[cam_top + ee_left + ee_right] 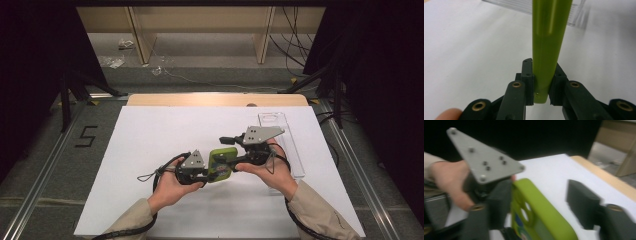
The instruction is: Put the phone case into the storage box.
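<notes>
Pinching green phone case (pixel 547 50) in our left gripper (pixel 541 85); our right gripper (pixel 541 205) stands apart around it, not pressing

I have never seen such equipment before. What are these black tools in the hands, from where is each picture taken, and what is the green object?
A person sits at a white table and holds a hand-operated gripper in each hand; there is no robot arm. The high view looks down from above. The other two pictures come from small cameras riding on each gripper.

The left gripper pinches the edge of a green phone case between its black fingers. The right gripper has its fingers apart around the case's other end, and does not seem to press it. A clear plastic box lies on the table to the right.
</notes>
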The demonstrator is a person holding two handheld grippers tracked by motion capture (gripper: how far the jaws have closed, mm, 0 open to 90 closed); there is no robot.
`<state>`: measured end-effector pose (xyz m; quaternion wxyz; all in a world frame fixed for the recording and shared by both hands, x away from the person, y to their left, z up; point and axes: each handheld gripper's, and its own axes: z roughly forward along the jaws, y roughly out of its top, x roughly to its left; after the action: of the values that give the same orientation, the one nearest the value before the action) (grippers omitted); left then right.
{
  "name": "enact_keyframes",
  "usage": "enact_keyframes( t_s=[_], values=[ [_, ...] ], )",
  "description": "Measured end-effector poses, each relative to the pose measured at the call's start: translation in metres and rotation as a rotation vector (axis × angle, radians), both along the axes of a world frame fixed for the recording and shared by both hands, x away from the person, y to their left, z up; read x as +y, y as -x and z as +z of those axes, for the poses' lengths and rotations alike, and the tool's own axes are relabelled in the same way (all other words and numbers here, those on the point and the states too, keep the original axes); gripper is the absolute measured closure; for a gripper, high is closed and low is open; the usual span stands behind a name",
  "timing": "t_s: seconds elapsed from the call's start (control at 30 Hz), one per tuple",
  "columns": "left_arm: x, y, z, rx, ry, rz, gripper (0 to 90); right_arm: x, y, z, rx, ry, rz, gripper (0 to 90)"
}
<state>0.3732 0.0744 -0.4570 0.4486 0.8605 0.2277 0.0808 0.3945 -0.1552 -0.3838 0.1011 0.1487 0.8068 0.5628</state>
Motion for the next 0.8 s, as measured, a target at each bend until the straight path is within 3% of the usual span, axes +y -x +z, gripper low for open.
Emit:
enact_keyframes(
  t_s=[0.1,0.27,0.47,0.8],
  values=[
    [0.002,-0.001,0.001,0.000,0.003,0.053,77.1,-0.004,-0.003,-0.001,0.007,-0.040,-0.031,23.2],
    [0.004,-0.002,0.002,-0.004,-0.006,0.136,77.0,-0.007,-0.006,-0.005,0.012,-0.067,-0.080,20.6],
    [0.007,-0.004,0.003,0.008,0.022,0.234,76.9,-0.010,-0.007,-0.010,0.021,-0.111,-0.129,19.9],
    [0.010,-0.006,0.003,0.044,0.037,0.294,76.8,-0.006,-0.006,-0.018,0.000,-0.082,-0.183,8.4]
  ],
)
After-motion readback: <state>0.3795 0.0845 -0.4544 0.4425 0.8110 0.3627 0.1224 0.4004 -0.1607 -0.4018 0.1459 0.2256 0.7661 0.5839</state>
